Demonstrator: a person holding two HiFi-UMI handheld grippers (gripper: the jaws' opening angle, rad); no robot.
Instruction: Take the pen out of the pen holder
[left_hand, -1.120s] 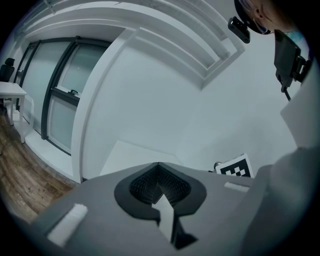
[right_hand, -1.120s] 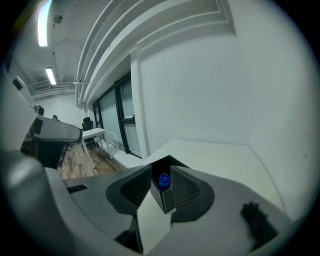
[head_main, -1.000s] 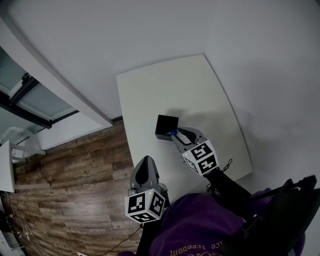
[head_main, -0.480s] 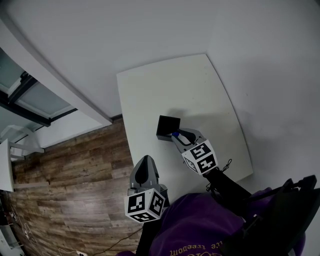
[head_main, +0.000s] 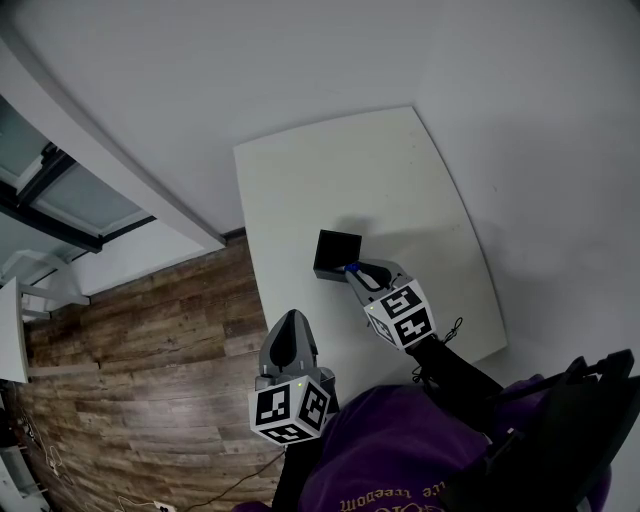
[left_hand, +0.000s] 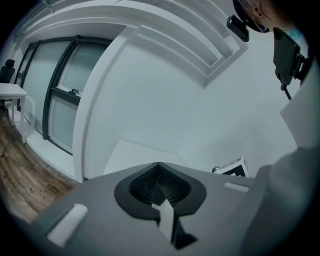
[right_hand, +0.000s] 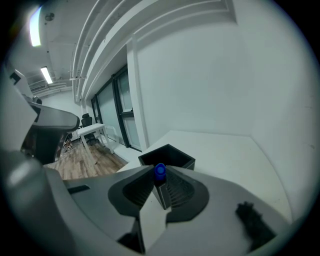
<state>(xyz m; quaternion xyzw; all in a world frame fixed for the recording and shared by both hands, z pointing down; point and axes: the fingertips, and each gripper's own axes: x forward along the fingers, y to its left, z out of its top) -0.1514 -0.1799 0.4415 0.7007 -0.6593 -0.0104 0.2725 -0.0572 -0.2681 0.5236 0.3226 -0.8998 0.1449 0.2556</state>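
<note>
A black square pen holder stands near the left edge of the white table; in the right gripper view the pen holder sits just beyond the jaws. My right gripper is shut on a pen with a blue end, held just in front of the holder; the blue tip shows in the head view. My left gripper hangs off the table's left side over the wooden floor, shut with nothing in it; in its own view the left gripper points at the wall.
The table's left edge runs next to wood flooring. A white wall and glazed partition stand at the left. A small white desk stands far off. The person's purple sleeve fills the bottom.
My right gripper has shifted very slightly with the pen by the holder. The left gripper has not moved.
</note>
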